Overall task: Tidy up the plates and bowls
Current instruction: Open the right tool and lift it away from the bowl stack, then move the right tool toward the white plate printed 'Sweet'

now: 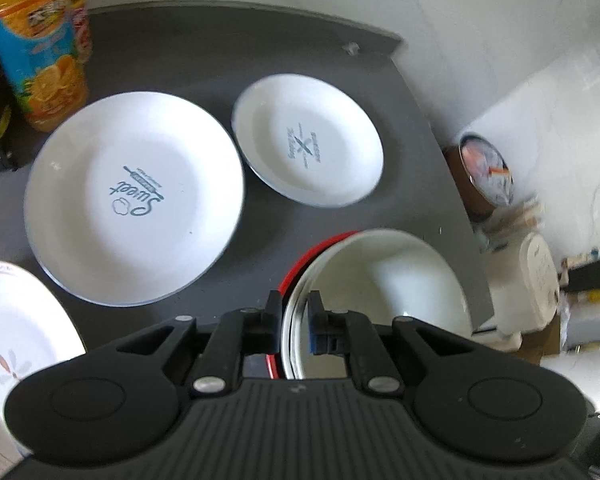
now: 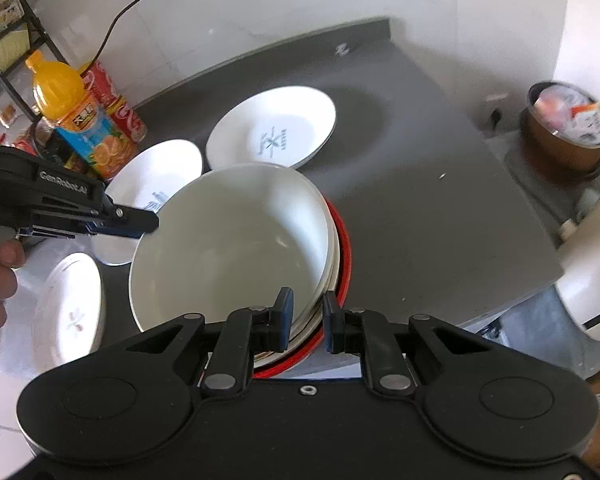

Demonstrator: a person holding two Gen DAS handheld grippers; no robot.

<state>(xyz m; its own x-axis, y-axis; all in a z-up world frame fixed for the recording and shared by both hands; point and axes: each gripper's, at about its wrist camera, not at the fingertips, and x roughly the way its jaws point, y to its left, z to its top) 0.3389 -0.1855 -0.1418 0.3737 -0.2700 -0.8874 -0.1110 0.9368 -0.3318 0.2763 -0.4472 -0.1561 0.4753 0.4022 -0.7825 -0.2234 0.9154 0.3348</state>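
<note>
**Right wrist view: both grippers clamp one bowl stack**

Right wrist view shows the right gripper [image 2: 307, 322] pinching the near rim of the stack of bowls [image 2: 236, 240], white bowls nested over a red one. The left gripper [image 2: 146, 222] bites the opposite rim, so the stack hangs tilted between both hands above the dark countertop [image 2: 440, 208]. Beyond lie the large "Sweet" plate [image 1: 134, 200] and a smaller printed plate [image 1: 308, 144], side by side, near the orange juice bottle [image 1: 40, 48].
</note>
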